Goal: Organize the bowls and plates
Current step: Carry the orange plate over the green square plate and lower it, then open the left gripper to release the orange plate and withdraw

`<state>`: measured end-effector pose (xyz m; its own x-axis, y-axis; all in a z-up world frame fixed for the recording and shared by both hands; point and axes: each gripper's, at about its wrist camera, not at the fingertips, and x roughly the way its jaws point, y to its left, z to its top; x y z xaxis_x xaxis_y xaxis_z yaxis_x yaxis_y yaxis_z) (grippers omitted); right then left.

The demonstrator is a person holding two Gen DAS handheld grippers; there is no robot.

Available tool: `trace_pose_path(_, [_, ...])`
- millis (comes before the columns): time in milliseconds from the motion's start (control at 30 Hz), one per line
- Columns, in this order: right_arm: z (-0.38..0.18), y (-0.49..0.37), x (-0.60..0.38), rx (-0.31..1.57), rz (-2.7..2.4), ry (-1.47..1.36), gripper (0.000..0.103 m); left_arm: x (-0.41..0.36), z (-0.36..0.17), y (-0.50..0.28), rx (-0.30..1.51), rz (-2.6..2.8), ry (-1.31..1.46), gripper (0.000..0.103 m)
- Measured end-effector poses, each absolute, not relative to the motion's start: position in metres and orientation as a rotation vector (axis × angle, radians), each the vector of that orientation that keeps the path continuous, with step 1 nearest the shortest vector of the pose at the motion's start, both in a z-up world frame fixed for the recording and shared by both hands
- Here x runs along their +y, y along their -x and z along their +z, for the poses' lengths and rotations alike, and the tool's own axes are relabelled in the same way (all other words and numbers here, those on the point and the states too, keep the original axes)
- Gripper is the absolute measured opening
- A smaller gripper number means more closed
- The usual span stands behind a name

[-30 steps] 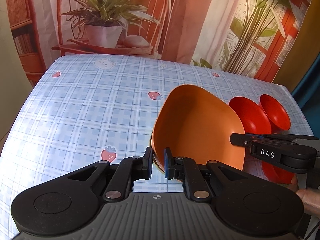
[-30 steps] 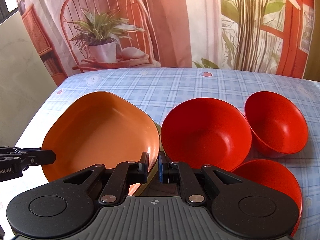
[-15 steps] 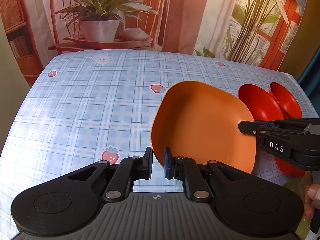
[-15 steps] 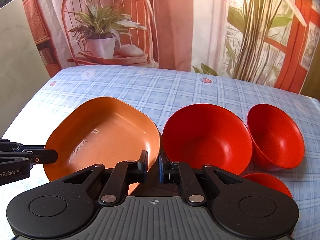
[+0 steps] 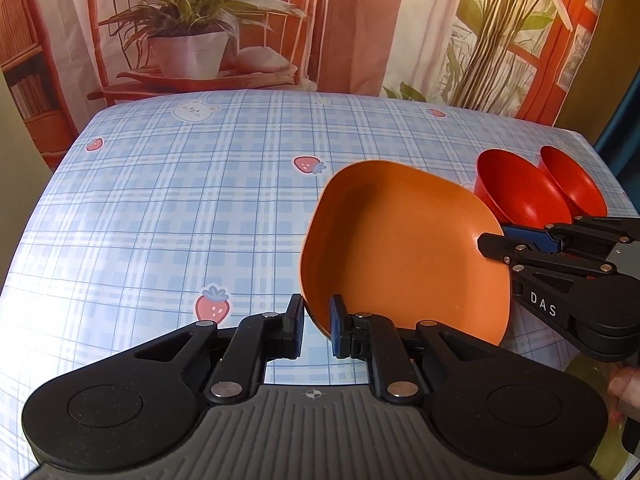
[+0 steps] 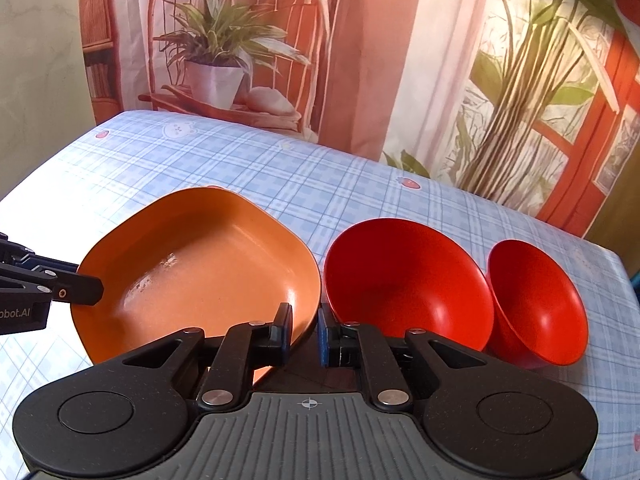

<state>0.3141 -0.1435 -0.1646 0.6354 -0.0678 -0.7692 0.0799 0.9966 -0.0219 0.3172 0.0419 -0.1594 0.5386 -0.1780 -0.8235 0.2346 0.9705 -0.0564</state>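
An orange squarish plate (image 5: pixel 404 248) is held between both grippers over the blue plaid tablecloth (image 5: pixel 160 220). My left gripper (image 5: pixel 316 312) has the plate's near-left rim between its pads, and its jaws are just starting to open. My right gripper (image 6: pixel 304 320) is shut on the opposite rim of the orange plate (image 6: pixel 200 268). Each gripper shows in the other's view: the right gripper (image 5: pixel 492 242) at the plate's right edge, the left gripper (image 6: pixel 90 290) at its left edge. A large red bowl (image 6: pixel 404 280) and a smaller red bowl (image 6: pixel 536 300) stand just right of the plate.
The two red bowls (image 5: pixel 520 196) sit close to the table's right edge. A printed backdrop with a potted plant (image 5: pixel 188 40) hangs behind the table. Bare cloth stretches left of the plate and behind it. A person's fingertip (image 5: pixel 622 384) shows at the lower right.
The plate has tipped from steeply tilted to flatter. The right wrist view has rolled, and a third red bowl at its lower right has dropped out of sight. The left pads stand slightly wider.
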Motion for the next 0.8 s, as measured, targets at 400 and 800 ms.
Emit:
trace_pose_path(400, [-0.157,-0.304,-0.157,0.841,-0.06,-0.178,0.042,0.045,-0.146,-0.307,0.937,-0.2,-0.048,0.033])
trace_pose_path(800, [-0.133,-0.274,-0.159,0.772,-0.009,-0.217,0.043,0.041,-0.126,-0.27,0.882,-0.175,-0.009,0.034])
